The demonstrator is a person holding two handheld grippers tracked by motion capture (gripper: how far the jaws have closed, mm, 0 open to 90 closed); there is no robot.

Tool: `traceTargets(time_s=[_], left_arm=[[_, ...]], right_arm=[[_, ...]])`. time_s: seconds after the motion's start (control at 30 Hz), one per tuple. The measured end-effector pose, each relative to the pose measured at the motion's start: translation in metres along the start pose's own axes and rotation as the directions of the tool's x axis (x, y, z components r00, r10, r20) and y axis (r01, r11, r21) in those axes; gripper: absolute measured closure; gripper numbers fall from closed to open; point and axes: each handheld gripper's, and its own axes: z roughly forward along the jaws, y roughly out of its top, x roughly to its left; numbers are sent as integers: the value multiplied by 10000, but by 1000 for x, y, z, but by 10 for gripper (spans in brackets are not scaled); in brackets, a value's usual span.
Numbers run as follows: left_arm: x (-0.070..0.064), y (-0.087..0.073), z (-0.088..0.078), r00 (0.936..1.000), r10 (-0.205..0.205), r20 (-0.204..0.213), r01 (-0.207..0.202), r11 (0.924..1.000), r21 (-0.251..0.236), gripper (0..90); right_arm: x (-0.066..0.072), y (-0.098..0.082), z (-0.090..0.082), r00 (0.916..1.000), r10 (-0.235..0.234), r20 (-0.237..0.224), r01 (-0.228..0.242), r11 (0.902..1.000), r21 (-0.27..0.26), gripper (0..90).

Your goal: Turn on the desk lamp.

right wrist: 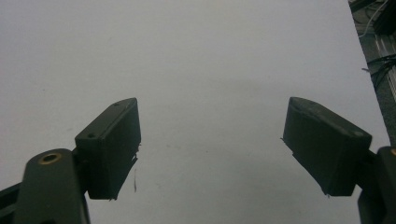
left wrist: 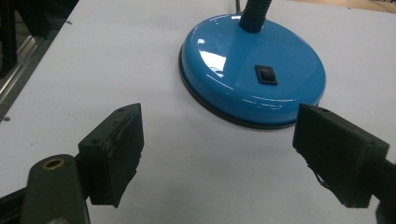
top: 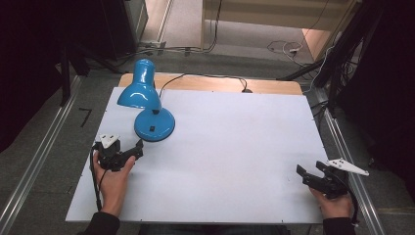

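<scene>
White table (top: 235, 147), blue lamp (top: 147, 100) beside spread left tongs (top: 138, 146), right tongs (top: 308, 172) spread, empty.

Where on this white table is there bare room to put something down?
The wide stretch of the white table top between the round blue lamp base and the right gripper is bare, back to the wooden far edge. It is crowded only at the near left, where the open left gripper sits just short of that base.
</scene>
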Motion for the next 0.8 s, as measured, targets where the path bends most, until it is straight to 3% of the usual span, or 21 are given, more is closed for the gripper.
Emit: traceTargets(time_s=[0.4, 0.8], left_arm=[[-4, 4, 7, 9999, 92, 128, -92, 10000, -32, 258], [-3, 6, 11, 9996, -200, 182, 206, 9992, -347, 394]], right_arm=[[0, 0, 1, 10000, -34, 15, 34, 10000, 13, 175], [1, 0, 1, 10000, -29, 5, 29, 10000, 30, 175]])
